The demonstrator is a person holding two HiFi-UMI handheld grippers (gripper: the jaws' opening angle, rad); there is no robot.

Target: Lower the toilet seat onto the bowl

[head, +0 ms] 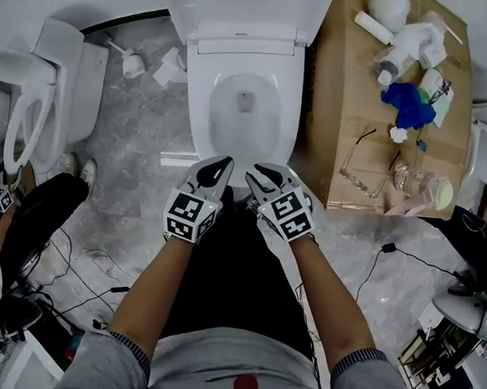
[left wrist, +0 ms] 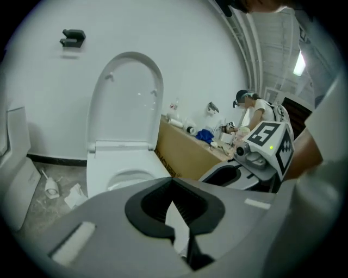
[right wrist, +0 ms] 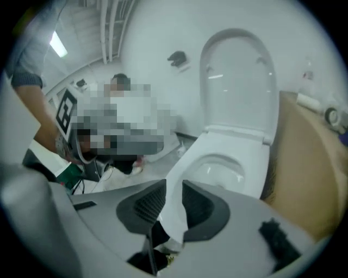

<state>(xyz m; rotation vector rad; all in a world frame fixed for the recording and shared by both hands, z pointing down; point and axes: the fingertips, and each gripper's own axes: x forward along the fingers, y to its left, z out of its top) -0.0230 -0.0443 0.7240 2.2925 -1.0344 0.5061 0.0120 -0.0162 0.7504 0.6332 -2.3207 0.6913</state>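
Note:
The white toilet bowl [head: 201, 112] stands straight ahead of me, and its seat and lid [head: 248, 7] are raised upright against the wall. The raised seat and lid [left wrist: 130, 100] also show in the left gripper view, and again [right wrist: 238, 81] in the right gripper view. My left gripper [head: 219, 164] hovers just short of the bowl's front rim, its tips together and holding nothing. Beside it my right gripper [head: 260, 176] has a clear gap between its pads, with nothing in it. Neither gripper touches the toilet.
A cardboard box [head: 346, 155] stands right of the bowl with bottles, a blue cloth [head: 409, 105] and glasses [head: 357, 168] on it. A second toilet [head: 43, 84] stands at the left. Scraps of paper [head: 169, 66] and cables [head: 80, 278] lie on the floor.

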